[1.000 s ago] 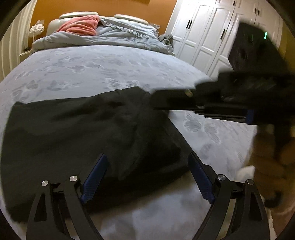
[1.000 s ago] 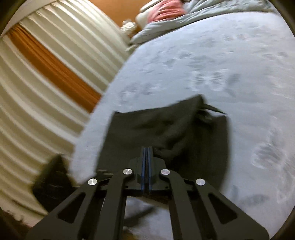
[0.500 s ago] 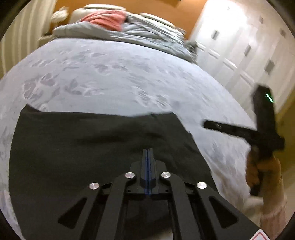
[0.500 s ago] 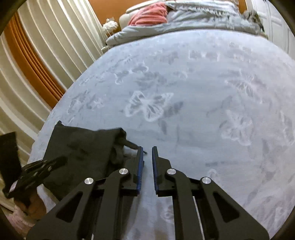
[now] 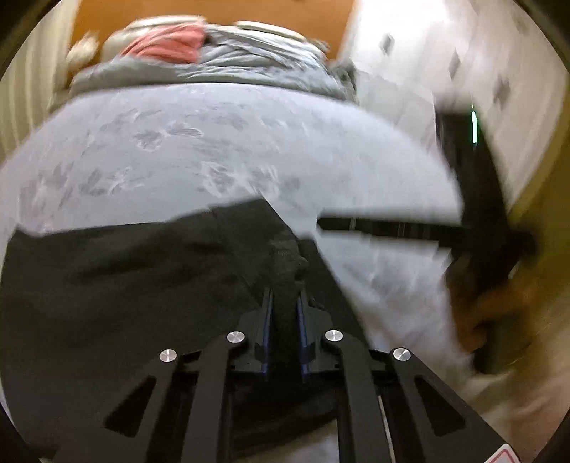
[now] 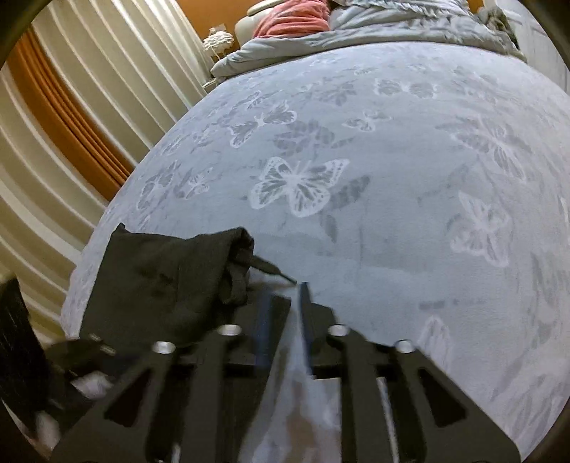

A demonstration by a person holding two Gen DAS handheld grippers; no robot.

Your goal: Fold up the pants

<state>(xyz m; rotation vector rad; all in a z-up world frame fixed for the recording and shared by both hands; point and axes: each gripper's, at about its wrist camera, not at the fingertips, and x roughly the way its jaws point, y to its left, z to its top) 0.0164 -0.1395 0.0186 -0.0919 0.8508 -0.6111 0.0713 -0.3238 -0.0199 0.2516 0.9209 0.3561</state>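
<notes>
The black pants (image 5: 124,285) lie folded on the grey butterfly bedspread (image 5: 213,149) near the bed's front edge. My left gripper (image 5: 284,295) sits over their right part, its jaws a narrow gap apart with dark cloth between them. In the right wrist view the pants (image 6: 160,281) lie at the lower left, with a drawstring (image 6: 270,269) sticking out to the right. My right gripper (image 6: 285,290) is slightly open and empty, just right of the pants over bare bedspread. It also shows in the left wrist view (image 5: 392,228), blurred, beside the pants.
A grey duvet (image 6: 374,32) and a pink blanket (image 6: 292,17) are piled at the head of the bed. Cream curtains (image 6: 71,107) hang on the left. White wardrobe doors (image 5: 481,71) stand to the right.
My left gripper shut over the pants and has now opened a little, with cloth between its jaws. My right gripper let go of the pants, drew off to the right and opened slightly.
</notes>
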